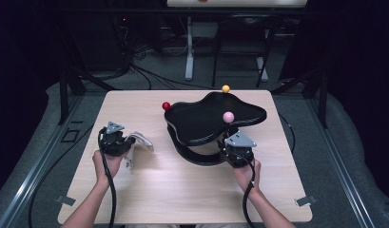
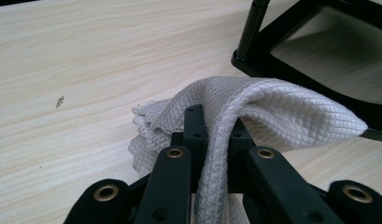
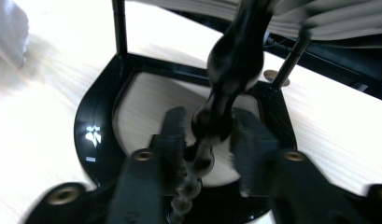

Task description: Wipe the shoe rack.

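Observation:
A white waffle-weave cloth (image 2: 282, 107) hangs folded between the jaws of my left gripper (image 2: 215, 126), which is shut on it. In the high view that gripper (image 1: 129, 145) sits at the table's left, with the cloth (image 1: 142, 141) sticking out toward the black stand (image 1: 201, 118). The stand has a curvy top tray over a curved base (image 1: 197, 157). My right gripper (image 1: 229, 141) is at the stand's near right corner. In the right gripper view its jaws (image 3: 212, 128) are shut on a black turned post (image 3: 235, 60) that rises from the base (image 3: 93, 121).
Three balls top the stand's posts: red (image 1: 166, 106) at the left, yellow (image 1: 226, 89) at the back, pink (image 1: 228, 117) near my right gripper. The light wooden table (image 1: 182, 190) has bare room in front. Cables trail from both grippers toward the person.

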Demonstrator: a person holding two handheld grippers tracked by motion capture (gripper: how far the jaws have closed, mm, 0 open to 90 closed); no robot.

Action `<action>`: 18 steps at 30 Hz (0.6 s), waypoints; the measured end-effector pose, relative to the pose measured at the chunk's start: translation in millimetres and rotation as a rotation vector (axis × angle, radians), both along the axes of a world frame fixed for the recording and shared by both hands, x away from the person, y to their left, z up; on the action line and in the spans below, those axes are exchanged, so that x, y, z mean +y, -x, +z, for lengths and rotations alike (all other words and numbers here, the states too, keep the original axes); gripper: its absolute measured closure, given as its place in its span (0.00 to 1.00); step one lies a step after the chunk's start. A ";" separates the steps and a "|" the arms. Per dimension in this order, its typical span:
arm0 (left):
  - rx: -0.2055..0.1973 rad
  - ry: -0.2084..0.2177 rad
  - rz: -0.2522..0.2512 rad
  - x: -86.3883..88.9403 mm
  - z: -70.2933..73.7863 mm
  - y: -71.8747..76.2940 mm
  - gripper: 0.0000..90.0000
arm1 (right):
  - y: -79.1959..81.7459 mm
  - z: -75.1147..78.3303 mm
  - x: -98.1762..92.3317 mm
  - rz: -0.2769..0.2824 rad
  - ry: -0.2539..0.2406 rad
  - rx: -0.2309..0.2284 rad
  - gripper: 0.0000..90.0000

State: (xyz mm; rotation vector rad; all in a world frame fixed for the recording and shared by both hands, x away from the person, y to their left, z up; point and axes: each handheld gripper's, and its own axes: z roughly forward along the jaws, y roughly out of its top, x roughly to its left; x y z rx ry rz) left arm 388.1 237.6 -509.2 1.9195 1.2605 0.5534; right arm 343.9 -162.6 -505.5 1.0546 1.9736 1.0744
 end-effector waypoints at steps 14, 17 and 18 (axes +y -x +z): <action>0.009 0.001 -0.011 13.2 9.6 13.5 0.92 | -9.3 5.6 -22.9 0.083 0.005 0.030 0.83; 0.005 0.013 -0.004 18.3 12.6 16.3 0.92 | -12.5 5.7 -32.8 0.063 0.006 0.026 0.82; 0.007 0.016 0.004 19.4 12.5 16.7 0.92 | -13.4 6.6 -37.3 0.087 -0.010 0.057 0.82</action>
